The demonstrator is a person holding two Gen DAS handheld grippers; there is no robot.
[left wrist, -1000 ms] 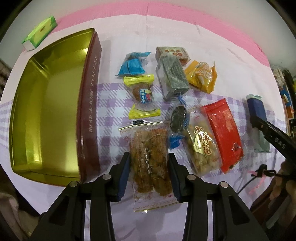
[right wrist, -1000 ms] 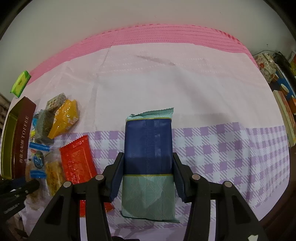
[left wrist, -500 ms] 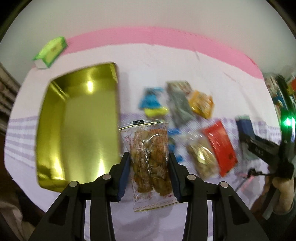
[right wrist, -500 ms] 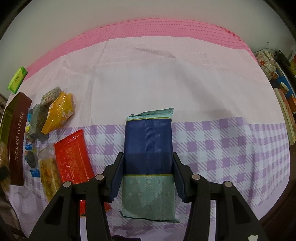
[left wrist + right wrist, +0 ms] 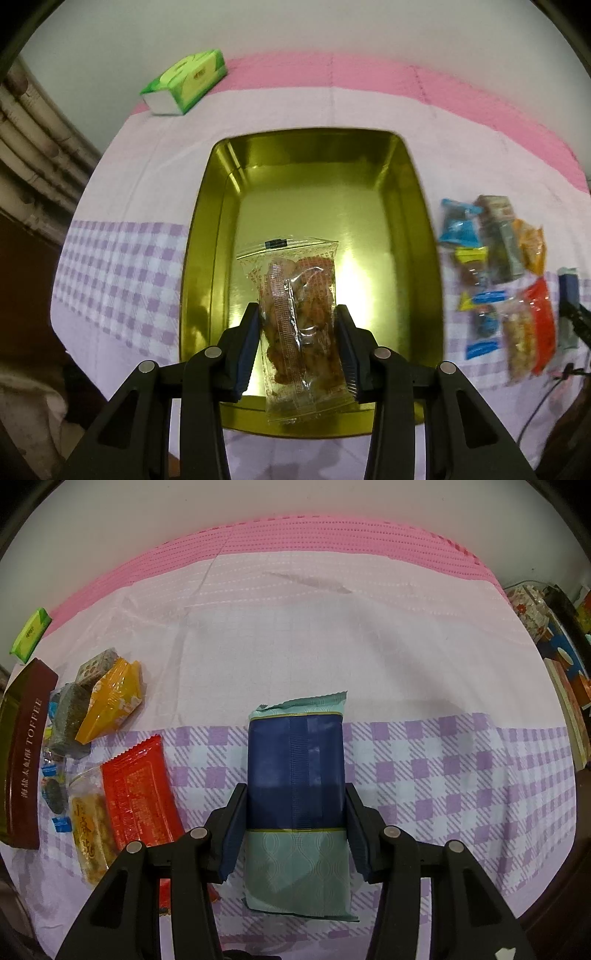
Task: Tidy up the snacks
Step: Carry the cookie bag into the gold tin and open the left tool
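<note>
Grip of the left gripper (image 5: 298, 325) pinches the clear snack packet (image 5: 297, 317) above the gold tin (image 5: 417, 221); lower first, then release, while the right gripper (image 5: 295, 814) clamps the blue packet (image 5: 295, 768).

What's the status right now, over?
Left gripper shut on clear snack pack, over gold tin. Right gripper shut on blue packet. Nothing blocking.
</note>
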